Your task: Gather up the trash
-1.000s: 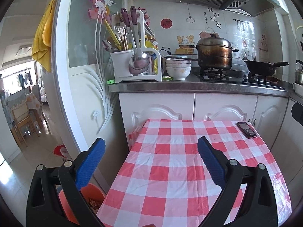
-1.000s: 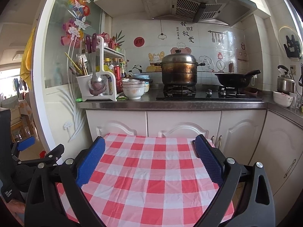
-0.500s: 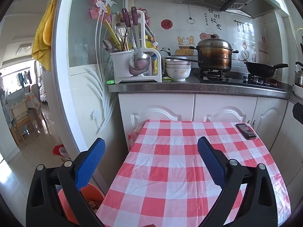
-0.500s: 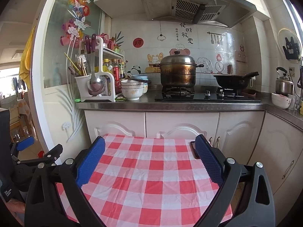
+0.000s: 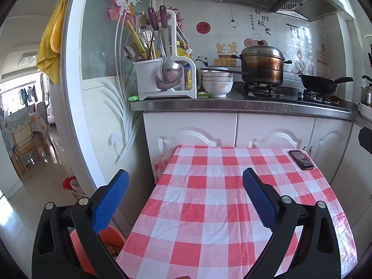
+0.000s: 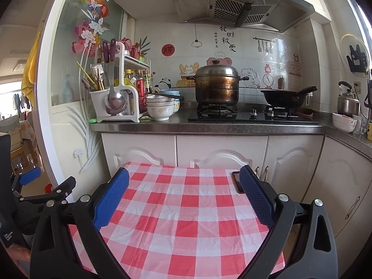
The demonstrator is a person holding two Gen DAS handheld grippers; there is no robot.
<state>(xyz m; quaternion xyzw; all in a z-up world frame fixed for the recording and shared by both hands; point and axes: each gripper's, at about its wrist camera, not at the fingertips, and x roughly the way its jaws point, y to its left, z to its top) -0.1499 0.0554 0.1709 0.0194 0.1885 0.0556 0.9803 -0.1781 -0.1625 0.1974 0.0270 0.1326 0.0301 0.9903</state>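
Above the red-checked table point(image 5: 209, 209), I hold the left gripper point(image 5: 186, 190) and right gripper point(image 6: 184, 188), both spread wide and empty, with the orange trash bin point(image 5: 111, 237) beside the table's left edge.

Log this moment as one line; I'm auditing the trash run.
left gripper: open, empty | right gripper: open, empty | table: only phone | orange bin: on floor left of table

Left gripper point(image 5: 186, 181) gapes empty above checkered tablecloth point(image 5: 209, 209).
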